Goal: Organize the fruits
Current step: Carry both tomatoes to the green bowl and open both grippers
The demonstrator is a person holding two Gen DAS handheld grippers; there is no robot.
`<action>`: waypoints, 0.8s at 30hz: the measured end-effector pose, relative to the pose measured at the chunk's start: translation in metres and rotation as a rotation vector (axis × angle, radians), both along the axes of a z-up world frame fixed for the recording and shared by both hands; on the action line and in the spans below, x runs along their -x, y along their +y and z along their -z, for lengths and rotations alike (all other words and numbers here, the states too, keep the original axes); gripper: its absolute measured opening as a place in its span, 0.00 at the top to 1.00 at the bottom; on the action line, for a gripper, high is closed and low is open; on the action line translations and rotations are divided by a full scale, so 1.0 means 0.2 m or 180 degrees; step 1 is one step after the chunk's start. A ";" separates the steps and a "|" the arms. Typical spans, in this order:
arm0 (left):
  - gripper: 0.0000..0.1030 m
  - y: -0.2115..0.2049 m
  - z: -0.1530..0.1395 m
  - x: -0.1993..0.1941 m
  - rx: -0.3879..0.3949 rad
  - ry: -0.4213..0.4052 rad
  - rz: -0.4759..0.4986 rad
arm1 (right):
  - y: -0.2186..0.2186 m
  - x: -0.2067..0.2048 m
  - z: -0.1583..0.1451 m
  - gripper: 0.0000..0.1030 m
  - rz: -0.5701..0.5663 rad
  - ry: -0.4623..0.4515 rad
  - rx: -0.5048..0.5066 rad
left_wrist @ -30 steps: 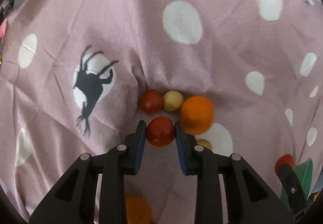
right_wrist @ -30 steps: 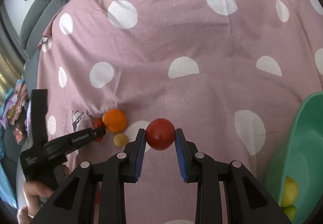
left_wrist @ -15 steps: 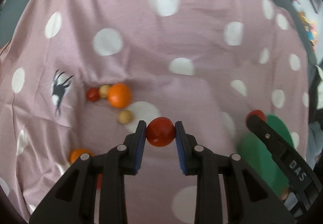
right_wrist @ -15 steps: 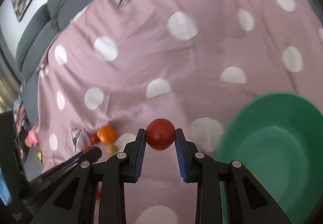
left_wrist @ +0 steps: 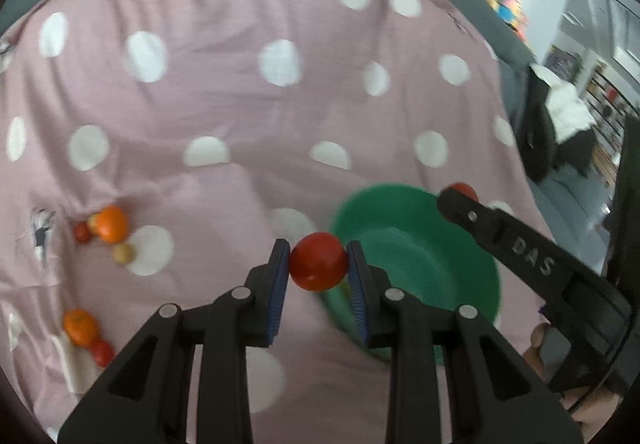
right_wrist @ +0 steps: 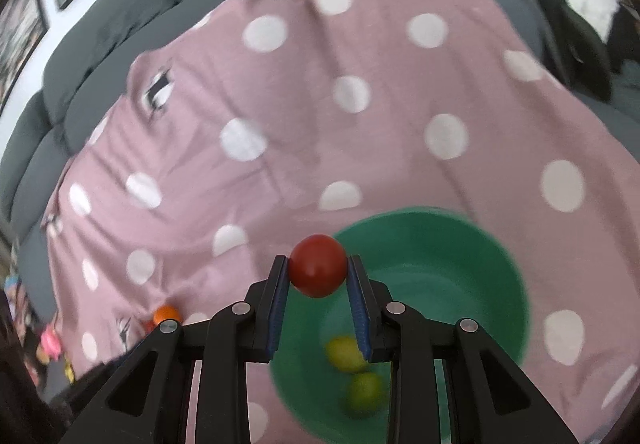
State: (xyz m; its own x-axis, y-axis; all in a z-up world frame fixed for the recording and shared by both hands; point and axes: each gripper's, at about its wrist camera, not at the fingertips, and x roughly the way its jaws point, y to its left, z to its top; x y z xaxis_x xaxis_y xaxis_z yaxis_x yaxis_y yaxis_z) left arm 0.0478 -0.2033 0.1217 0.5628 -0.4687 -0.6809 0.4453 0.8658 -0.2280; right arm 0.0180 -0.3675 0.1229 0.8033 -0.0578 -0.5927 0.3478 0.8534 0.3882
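Above the pink spotted blanket [left_wrist: 240,92], the left gripper [left_wrist: 319,264] squeezes a round red fruit [left_wrist: 318,261] beside the green plastic bowl [left_wrist: 460,256]. The right gripper [right_wrist: 318,271] squeezes another red ball-shaped fruit [right_wrist: 318,270] over that bowl's rim [right_wrist: 500,244].

2 red fruits held, 1 per gripper. 1 green bowl [right_wrist: 516,284], 2 yellow-green fruits inside. 6 fruits on cloth.
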 end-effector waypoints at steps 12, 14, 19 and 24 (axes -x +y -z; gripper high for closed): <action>0.73 -0.29 0.14 0.04 0.0002 0.0302 0.0516 | -0.25 0.07 0.14 0.70 0.0588 0.0397 -0.0050; 0.73 -0.31 0.16 0.04 0.0048 0.0378 0.0590 | -0.27 0.06 0.17 0.70 0.0580 0.0468 -0.0037; 0.72 -0.34 0.20 0.05 0.0056 0.0429 0.0641 | -0.29 0.06 0.21 0.70 0.0602 0.0584 -0.0008; 0.72 -0.35 0.22 0.05 0.0059 0.0487 0.0639 | -0.29 0.06 0.23 0.70 0.0646 0.0695 0.0058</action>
